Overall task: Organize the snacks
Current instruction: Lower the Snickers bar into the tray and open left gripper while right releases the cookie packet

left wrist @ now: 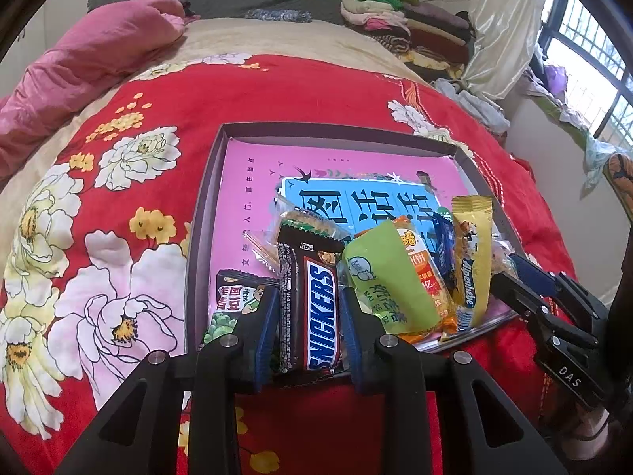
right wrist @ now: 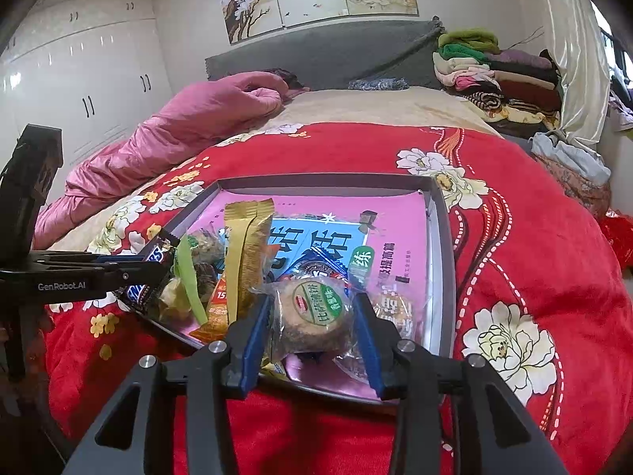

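A shallow grey box (left wrist: 205,213) with a pink book inside lies on the red bed; it also shows in the right wrist view (right wrist: 439,237). Several snacks are piled at its near end. My left gripper (left wrist: 306,316) is shut on a Snickers bar (left wrist: 316,304), also seen from the right wrist (right wrist: 146,273). My right gripper (right wrist: 312,316) is shut on a round wrapped biscuit (right wrist: 316,312) over the box's near edge; it shows in the left wrist view (left wrist: 510,273). A green packet (left wrist: 383,277), a gold Alpenliebe stick (left wrist: 472,253) and a green-pea packet (left wrist: 233,297) lie beside.
The red floral quilt (left wrist: 138,206) covers the bed. A pink duvet (right wrist: 190,126) is bunched at the far left. Folded clothes (right wrist: 494,67) are stacked at the headboard's right. White wardrobes (right wrist: 79,87) stand left, a window (left wrist: 593,59) right.
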The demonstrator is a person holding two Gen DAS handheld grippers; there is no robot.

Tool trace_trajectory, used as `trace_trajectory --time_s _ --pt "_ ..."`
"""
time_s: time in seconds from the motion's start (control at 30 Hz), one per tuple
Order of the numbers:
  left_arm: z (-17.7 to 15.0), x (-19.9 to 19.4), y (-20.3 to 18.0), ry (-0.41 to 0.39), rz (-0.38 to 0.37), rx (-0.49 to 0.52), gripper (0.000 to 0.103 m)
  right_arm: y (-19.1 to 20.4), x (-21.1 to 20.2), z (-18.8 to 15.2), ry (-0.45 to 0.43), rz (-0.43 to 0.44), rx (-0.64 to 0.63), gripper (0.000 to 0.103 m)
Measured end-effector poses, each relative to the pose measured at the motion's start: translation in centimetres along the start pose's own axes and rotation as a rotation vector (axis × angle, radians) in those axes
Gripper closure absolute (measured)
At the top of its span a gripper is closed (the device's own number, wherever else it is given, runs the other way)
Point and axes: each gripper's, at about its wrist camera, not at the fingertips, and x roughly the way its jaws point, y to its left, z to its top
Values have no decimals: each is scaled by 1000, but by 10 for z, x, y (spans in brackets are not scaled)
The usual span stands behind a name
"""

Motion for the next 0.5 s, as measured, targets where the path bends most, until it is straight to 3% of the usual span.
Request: trace_trajectory --time_s 0.5 --pt "2 1 0 -4 12 0 70 5 -1 0 -4 5 -8 57"
